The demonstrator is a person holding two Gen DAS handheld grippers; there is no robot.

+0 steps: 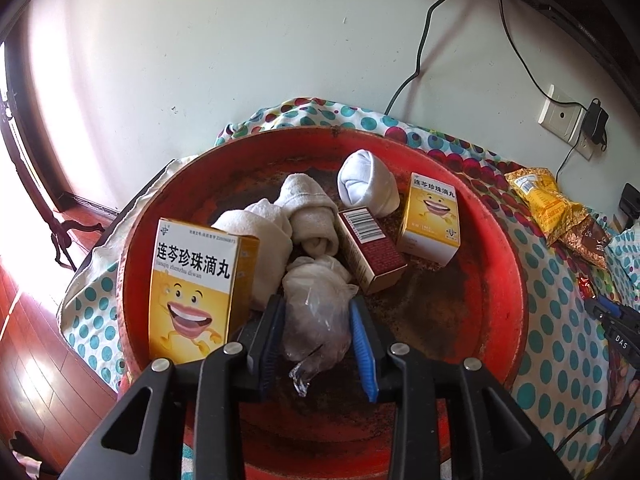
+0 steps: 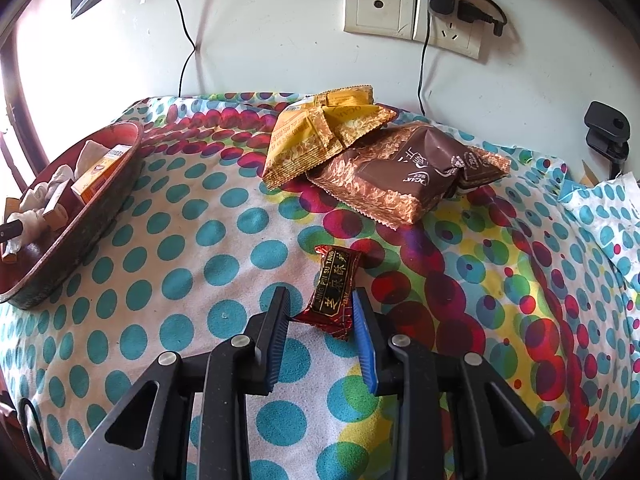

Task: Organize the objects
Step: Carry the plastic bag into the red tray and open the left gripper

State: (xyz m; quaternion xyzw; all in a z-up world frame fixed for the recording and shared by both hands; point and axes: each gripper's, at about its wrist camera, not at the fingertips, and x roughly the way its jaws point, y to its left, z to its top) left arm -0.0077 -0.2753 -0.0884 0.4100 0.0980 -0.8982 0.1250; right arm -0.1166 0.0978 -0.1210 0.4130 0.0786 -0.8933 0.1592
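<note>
As viewed along both pairs of fingers: gripper status over the dotted cloth (image 2: 180, 240).

Right gripper (image 2: 320, 294): clamped on red candy packet (image 2: 334, 292), low over the cloth; beyond it, yellow snack bag (image 2: 316, 132) overlapping brown snack bag (image 2: 400, 176) near the wall. Left gripper (image 1: 317, 302): jaws apart, flanking clear plastic bag (image 1: 316, 312) lying inside red basin (image 1: 500, 240). Around the bag: yellow box (image 1: 196, 284) upright at left, rolled towels (image 1: 308, 216) and maroon box (image 1: 372, 248) behind, second yellow box (image 1: 430, 220) and white sock (image 1: 366, 188) further back.
</note>
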